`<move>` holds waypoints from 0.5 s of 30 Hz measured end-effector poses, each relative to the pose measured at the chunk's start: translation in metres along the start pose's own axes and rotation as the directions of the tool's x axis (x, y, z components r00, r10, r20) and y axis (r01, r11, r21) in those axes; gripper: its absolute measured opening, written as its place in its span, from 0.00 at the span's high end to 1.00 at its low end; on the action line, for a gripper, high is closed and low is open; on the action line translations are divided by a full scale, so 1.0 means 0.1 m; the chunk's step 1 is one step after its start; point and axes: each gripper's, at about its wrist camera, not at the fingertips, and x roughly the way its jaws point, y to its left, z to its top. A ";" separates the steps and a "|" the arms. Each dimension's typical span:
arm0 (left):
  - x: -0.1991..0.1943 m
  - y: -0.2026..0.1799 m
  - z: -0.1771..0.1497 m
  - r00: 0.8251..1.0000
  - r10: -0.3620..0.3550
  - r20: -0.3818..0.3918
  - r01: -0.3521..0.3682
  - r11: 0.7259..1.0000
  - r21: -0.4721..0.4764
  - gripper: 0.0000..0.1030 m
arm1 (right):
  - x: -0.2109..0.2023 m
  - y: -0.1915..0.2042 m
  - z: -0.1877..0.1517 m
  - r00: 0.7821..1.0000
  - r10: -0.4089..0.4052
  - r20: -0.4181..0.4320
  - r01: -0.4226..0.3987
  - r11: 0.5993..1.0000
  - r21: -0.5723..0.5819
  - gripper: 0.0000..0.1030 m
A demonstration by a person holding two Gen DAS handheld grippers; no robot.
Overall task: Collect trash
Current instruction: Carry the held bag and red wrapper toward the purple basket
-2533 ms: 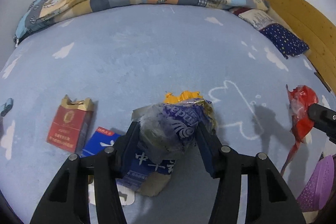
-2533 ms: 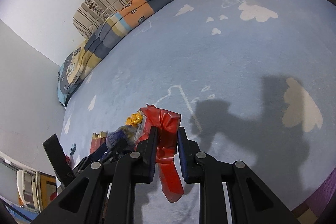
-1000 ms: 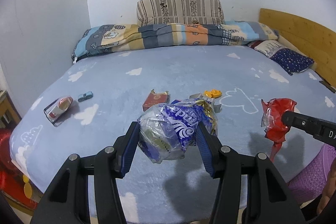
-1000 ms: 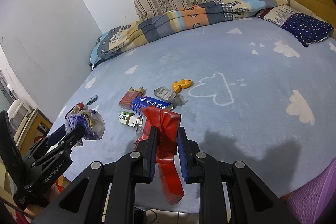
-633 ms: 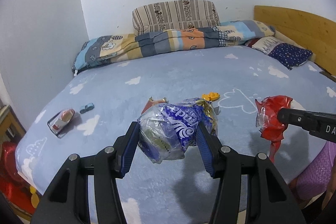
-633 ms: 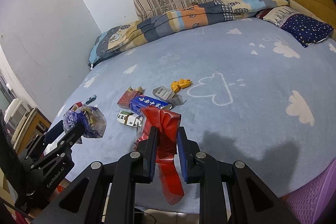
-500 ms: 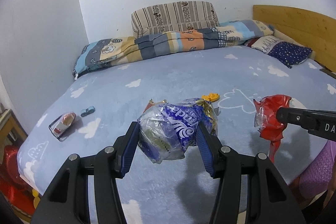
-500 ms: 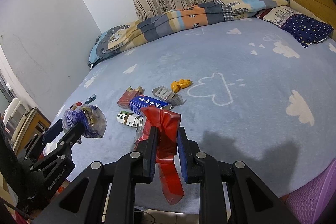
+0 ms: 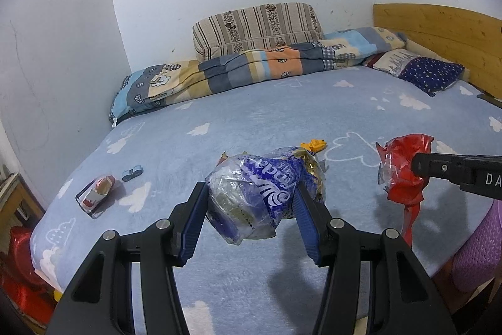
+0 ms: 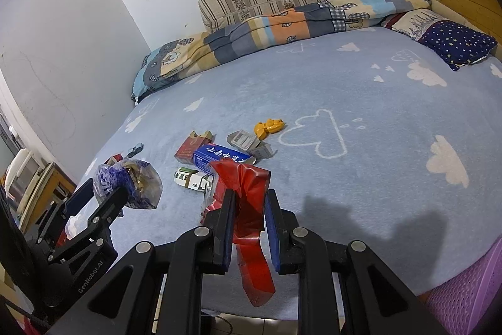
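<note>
My left gripper [image 9: 251, 193] is shut on a crumpled blue and clear plastic bag [image 9: 260, 197] and holds it in the air above the bed's near edge; it also shows in the right wrist view [image 10: 128, 182]. My right gripper [image 10: 249, 197] is shut on a red plastic wrapper [image 10: 248, 209], which hangs down between the fingers; it also shows in the left wrist view [image 9: 404, 175]. On the blue blanket lie a red cigarette pack [image 10: 193, 146], a blue box [image 10: 219, 160], a green and white box [image 10: 191, 179], a grey carton [image 10: 248, 142] and a yellow toy [image 10: 269, 126].
A small red and white package [image 9: 97, 197] and a little blue toy car [image 9: 131, 173] lie near the bed's left edge. A purple basket [image 10: 470, 294] stands at the lower right. A folded quilt [image 9: 251, 68], pillows and a wooden headboard [image 9: 439, 24] are at the far side.
Both grippers have lifted and drawn back from the bed with their trash still held. The litter pile now lies farther ahead on the blanket.
</note>
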 end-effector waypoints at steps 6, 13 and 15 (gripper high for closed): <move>0.00 -0.01 0.00 1.000 -0.002 0.001 0.002 1.000 0.005 0.48 | 0.00 -0.01 0.01 1.000 0.001 0.001 -0.001 1.000 0.000 0.81; 0.01 -0.02 0.00 1.000 -0.006 0.000 0.006 1.000 0.009 0.48 | -0.01 -0.01 0.01 1.000 0.001 0.001 -0.001 1.000 0.000 0.81; 0.01 -0.02 0.00 1.000 -0.006 0.000 0.006 1.000 0.009 0.48 | -0.01 -0.01 0.01 1.000 0.000 0.002 0.000 1.000 0.000 0.81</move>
